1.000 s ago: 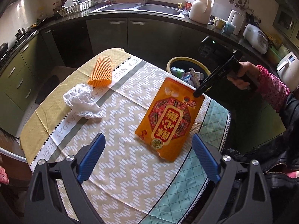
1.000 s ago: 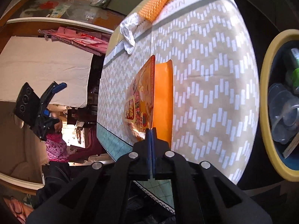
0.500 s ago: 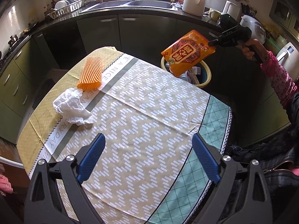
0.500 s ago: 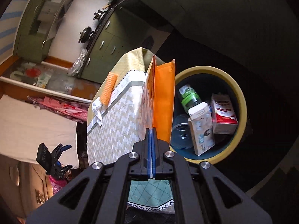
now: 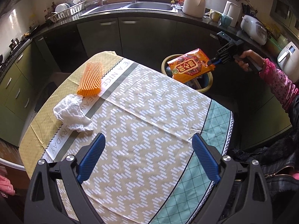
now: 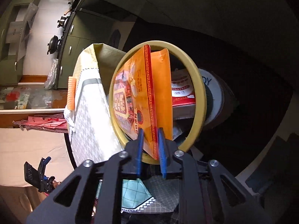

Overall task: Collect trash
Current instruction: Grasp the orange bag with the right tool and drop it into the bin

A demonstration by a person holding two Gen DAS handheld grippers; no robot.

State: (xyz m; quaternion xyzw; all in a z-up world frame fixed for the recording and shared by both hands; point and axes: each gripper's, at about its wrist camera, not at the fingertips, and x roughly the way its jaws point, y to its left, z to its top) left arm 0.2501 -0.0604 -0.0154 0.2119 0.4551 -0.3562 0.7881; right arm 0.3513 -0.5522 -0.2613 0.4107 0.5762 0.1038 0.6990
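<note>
An orange snack bag point(image 5: 190, 68) hangs over the yellow-rimmed trash bin point(image 5: 205, 88) beside the table's far right corner. My right gripper point(image 6: 150, 141) has its jaws parted a little, with the bag's point(image 6: 147, 93) edge still between them; it also shows in the left wrist view point(image 5: 211, 62). My left gripper point(image 5: 148, 158) is open and empty above the near part of the table. An orange foam net point(image 5: 91, 78) and a crumpled white net point(image 5: 72, 113) lie on the table's left side.
The table carries a patterned cloth point(image 5: 149, 121). The bin point(image 6: 200, 93) holds a red-and-white box point(image 6: 182, 90) and other packaging. Dark kitchen cabinets point(image 5: 145, 35), a sink and a counter with appliances run behind the table.
My right gripper carried the orange bag off the table to above the bin, then its jaws parted from fully shut. My left gripper stayed open over the table.
</note>
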